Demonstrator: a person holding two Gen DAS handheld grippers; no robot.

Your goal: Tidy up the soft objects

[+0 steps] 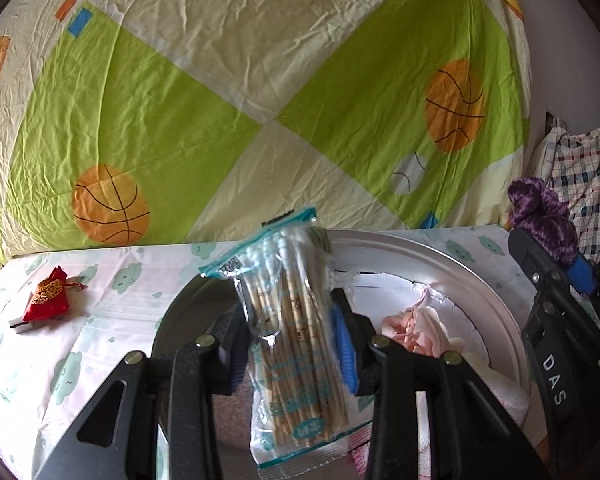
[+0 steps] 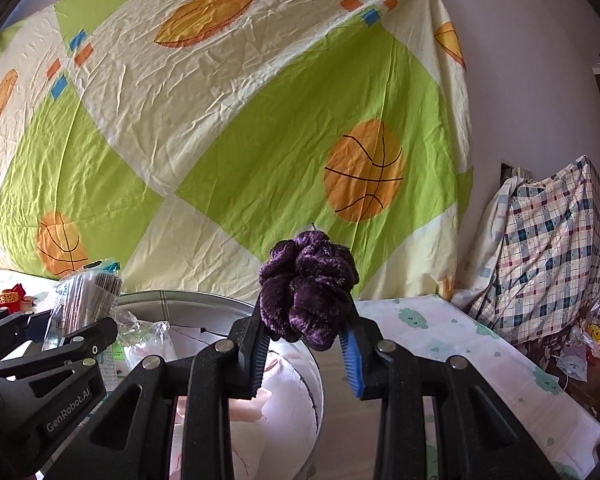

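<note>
My left gripper (image 1: 290, 344) is shut on a clear bag of cotton swabs (image 1: 288, 320) and holds it upright above the round metal basin (image 1: 452, 264). My right gripper (image 2: 306, 344) is shut on a purple velvet scrunchie (image 2: 306, 284), held above the basin's right rim (image 2: 318, 380). The scrunchie (image 1: 540, 216) also shows at the right of the left wrist view. Pale pink soft items (image 1: 420, 328) lie inside the basin. A red embroidered pouch (image 1: 48, 294) lies on the cloud-print tablecloth at the left.
A green and cream basketball-print sheet (image 1: 260, 80) hangs behind the table. A plaid-covered pile (image 2: 556, 248) stands at the right beyond the table edge. The cloud-print tablecloth (image 2: 460, 332) stretches right of the basin.
</note>
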